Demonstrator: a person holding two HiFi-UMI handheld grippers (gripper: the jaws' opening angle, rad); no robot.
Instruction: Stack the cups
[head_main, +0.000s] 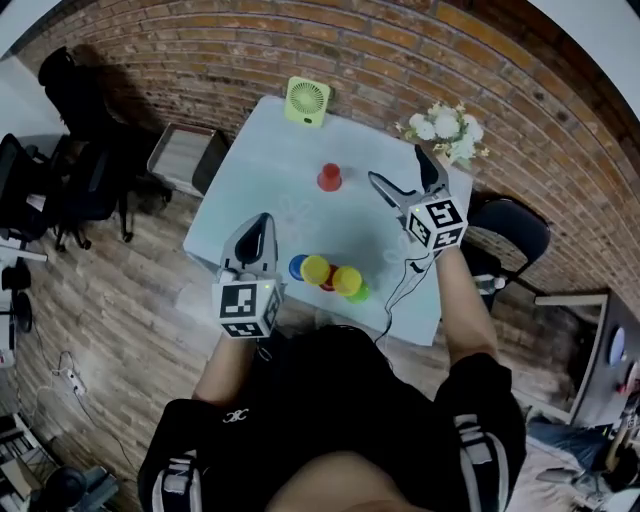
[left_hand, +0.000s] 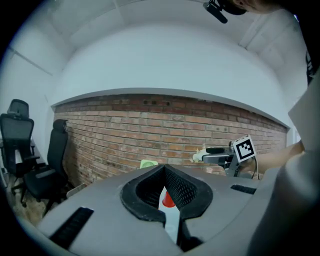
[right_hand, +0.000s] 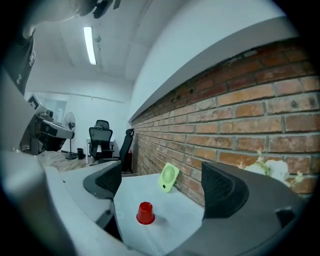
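On the pale blue table (head_main: 262, 150), one small red plastic cup (head_main: 330, 178) stands upturned, well apart from a cluster of coloured cups (head_main: 328, 274). Right gripper (head_main: 397, 165) hangs near it, jaws wide and empty; left gripper (head_main: 262, 220) has its jaws together on nothing — a hasty, off-centre close would likely topple the cup.

Lone red cup (head_main: 329, 178), separate cup cluster (head_main: 328, 276)

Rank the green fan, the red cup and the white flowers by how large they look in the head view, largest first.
1. White flowers, the widest spread.
2. Green fan, somewhat smaller.
3. Red cup, clearly the smallest.
All three stand on the same table, so nearness to the camera skews this little.
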